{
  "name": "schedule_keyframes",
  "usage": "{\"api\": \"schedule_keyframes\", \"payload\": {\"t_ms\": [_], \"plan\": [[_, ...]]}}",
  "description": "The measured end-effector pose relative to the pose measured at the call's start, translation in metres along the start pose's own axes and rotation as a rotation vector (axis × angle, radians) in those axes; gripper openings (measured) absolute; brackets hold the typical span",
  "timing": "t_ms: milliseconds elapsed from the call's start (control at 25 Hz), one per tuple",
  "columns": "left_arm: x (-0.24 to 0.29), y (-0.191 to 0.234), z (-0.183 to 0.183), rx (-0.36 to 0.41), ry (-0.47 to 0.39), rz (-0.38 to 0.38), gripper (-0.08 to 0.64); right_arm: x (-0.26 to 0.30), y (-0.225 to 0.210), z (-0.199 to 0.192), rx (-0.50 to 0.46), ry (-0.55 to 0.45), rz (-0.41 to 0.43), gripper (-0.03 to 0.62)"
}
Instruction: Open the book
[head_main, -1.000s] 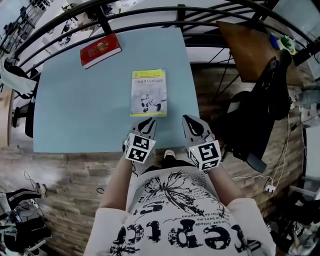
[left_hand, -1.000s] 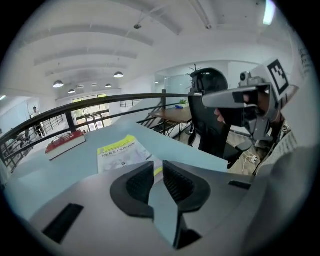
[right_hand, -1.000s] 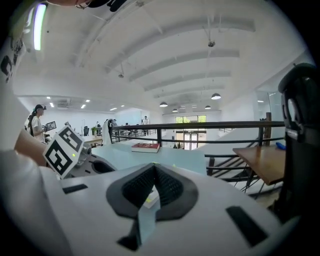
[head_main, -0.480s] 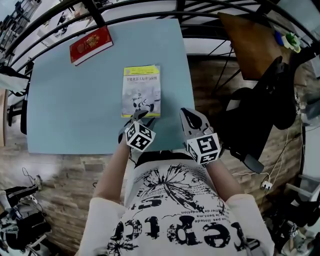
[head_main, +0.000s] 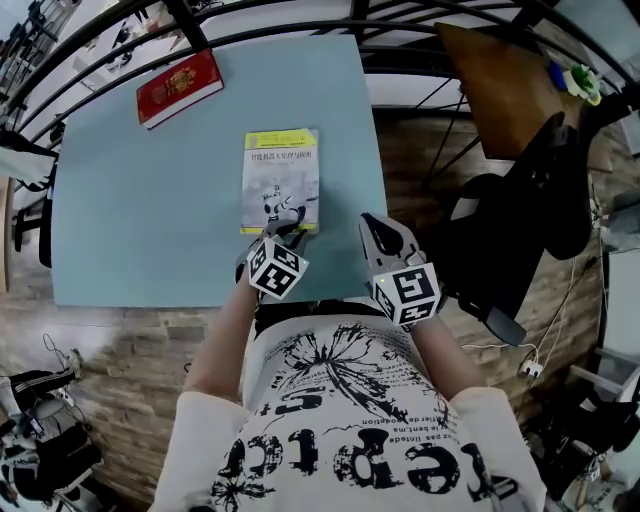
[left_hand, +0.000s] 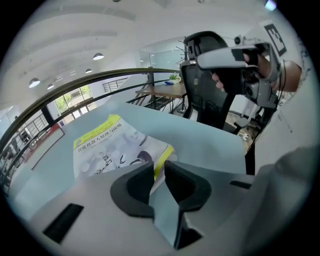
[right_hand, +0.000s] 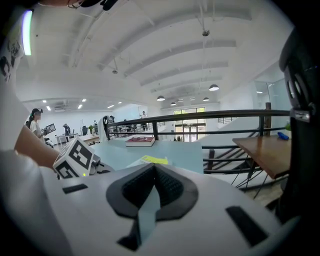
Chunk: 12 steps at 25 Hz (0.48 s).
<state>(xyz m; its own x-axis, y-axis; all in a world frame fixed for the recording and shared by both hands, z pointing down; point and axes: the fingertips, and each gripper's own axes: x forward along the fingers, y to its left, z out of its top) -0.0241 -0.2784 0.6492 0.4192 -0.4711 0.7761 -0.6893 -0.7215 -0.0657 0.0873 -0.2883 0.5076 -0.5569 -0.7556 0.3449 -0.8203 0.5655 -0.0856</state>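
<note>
At the centre of the head view, a thin book (head_main: 280, 180) lies flat and closed on the pale blue worktop (head_main: 150, 220), yellow-banded cover up. It looks light and floppy, and the glossy cover is likely slippery. A pinch on a loose corner of the cover should lift that alone, though the rest may slide unless pinned. The left gripper (head_main: 284, 233) sits at the book's lower right corner. Its fingers (left_hand: 132, 185) are closing, with the yellow corner in the narrow gap between them, not yet plainly pressed. The right gripper (head_main: 378, 232), lower right and off the book, has its fingers clenched on nothing. A red book (head_main: 180, 88) lies at upper left, well apart.
</note>
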Motion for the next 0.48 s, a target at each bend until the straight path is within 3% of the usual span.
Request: {"api": "schedule_keyframes", "payload": {"t_ms": [200,480], "plan": [[-0.012,0.006,0.006,-0.08,-0.054,-0.056,0.034,0.001,0.01,0.003,-0.002,0.013,-0.016,0.011],[-0.044,0.018,0.016,-0.152,-0.139,-0.127,0.021,0.006,0.033,0.012,0.022,0.017,-0.05,0.011]]}}
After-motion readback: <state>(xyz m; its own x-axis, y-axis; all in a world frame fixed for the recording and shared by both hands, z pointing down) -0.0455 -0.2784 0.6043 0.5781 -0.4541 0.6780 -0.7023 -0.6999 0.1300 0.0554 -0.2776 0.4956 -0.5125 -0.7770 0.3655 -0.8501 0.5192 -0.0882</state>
